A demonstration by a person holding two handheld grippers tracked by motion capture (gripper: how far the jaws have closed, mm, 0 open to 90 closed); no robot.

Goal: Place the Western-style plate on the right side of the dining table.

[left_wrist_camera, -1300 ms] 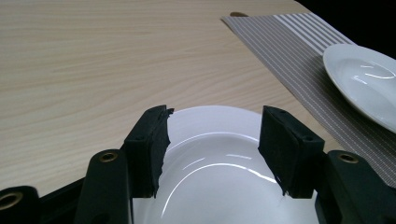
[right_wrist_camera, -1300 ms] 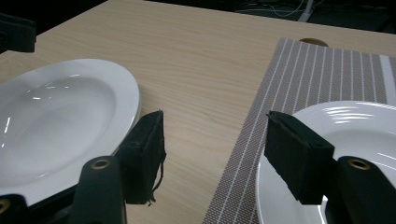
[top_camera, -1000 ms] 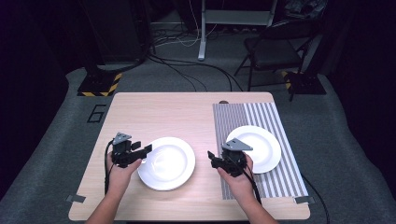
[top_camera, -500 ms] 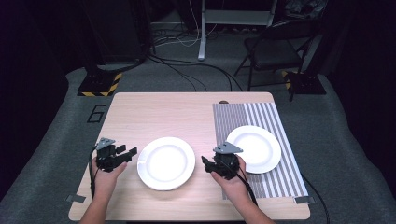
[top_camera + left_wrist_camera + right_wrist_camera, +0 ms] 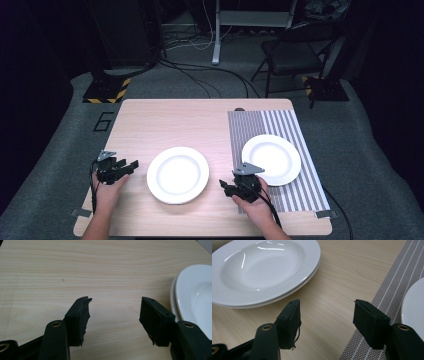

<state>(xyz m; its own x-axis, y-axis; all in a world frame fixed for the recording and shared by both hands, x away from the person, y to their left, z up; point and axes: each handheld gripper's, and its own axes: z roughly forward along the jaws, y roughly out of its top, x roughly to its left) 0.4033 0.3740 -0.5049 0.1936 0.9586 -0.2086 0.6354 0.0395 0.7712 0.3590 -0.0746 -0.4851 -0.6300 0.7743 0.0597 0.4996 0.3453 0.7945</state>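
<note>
Plates (image 5: 177, 174) in a stack of two, as the right gripper view (image 5: 265, 272) shows by a second rim under the upper one, sit on the bare wood of the tabletop (image 5: 165, 125), between the two grippers and touched by neither. Left gripper (image 5: 126, 166), held in the left hand (image 5: 107, 187), lies just beside the stack's left edge; its jaws stand partly open with nothing between them, only wood grain showing in the gap in the left gripper view (image 5: 115, 311), where the stack (image 5: 192, 295) is cut off by the right border. Right gripper (image 5: 229, 186), held in the right hand (image 5: 257, 205), sits near the stack's right edge at the border of the striped placemat (image 5: 260, 125); its jaws are likewise partly open and empty, hovering over wood and mat edge (image 5: 327, 311). A single white plate (image 5: 271, 159) rests on the placemat, its near rim partly covered by the right gripper in the high view and cropped at the right edge of the right gripper view (image 5: 413, 307). Whether either gripper touches the tabletop cannot be told
</note>
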